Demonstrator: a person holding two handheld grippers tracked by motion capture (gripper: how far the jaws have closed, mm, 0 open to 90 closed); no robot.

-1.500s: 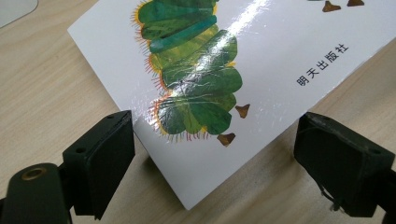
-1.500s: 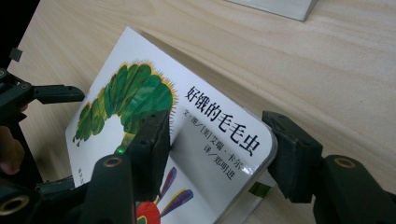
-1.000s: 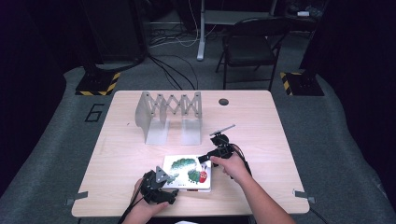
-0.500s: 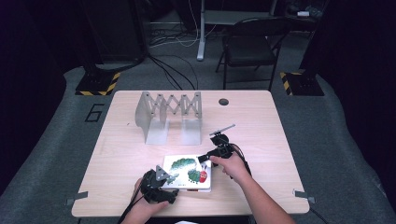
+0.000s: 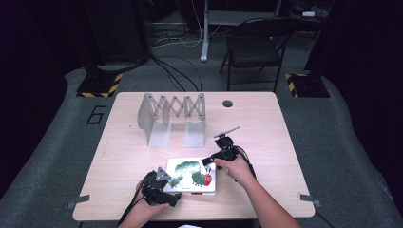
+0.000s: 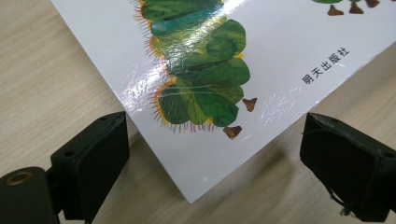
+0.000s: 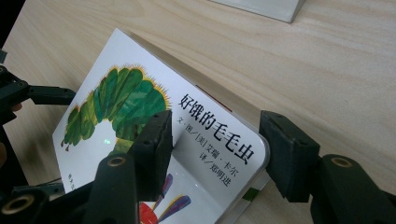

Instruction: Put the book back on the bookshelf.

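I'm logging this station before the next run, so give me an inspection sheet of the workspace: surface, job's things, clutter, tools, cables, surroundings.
Surface: light wood table, with a dark round hole near the far edge.
Job's things: picture book with a green caterpillar on its cover, lying flat near the front edge.
Clutter: grey accordion-style book rack standing behind the book.
Tools: left tool open, jaws either side of the book's corner; right tool open, jaws straddling another corner.
Cables: black leads across the floor beyond the table.
Surroundings: folding chair, a table leg, yellow-black striped blocks, grey carpet.
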